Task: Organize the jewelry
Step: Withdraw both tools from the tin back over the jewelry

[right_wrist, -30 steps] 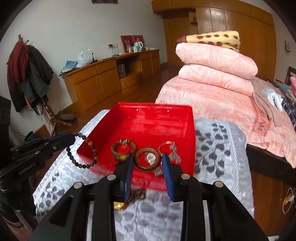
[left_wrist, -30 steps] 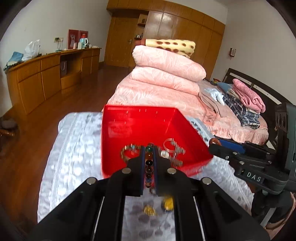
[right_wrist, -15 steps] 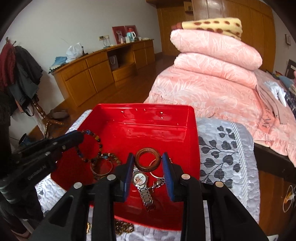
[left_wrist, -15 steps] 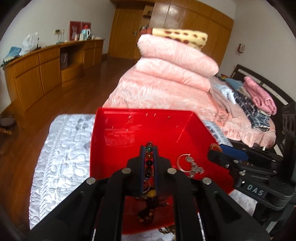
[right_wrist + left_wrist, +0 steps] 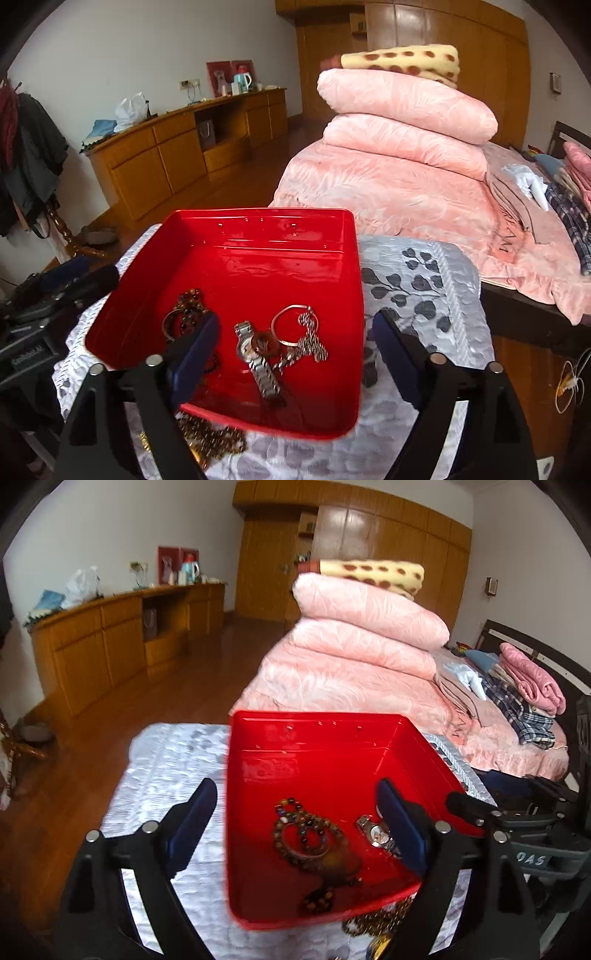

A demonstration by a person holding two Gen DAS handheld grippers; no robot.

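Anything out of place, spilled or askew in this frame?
Yes. A gold-brown chain lies on the grey patterned cloth just outside the near rim of the red tray, while the watch, bead bracelets and silver ring sit inside. Nothing looks damaged.

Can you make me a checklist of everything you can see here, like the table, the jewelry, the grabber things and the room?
Surface: silver patterned cloth covers the table.
Job's things: red tray holds a beaded bracelet, a watch and a silver bangle; a gold chain lies outside on the cloth.
Clutter: nothing seen.
Grippers: left gripper and right gripper both open, empty.
Cables: nothing seen.
Surroundings: bed with pink quilts, wooden sideboard.
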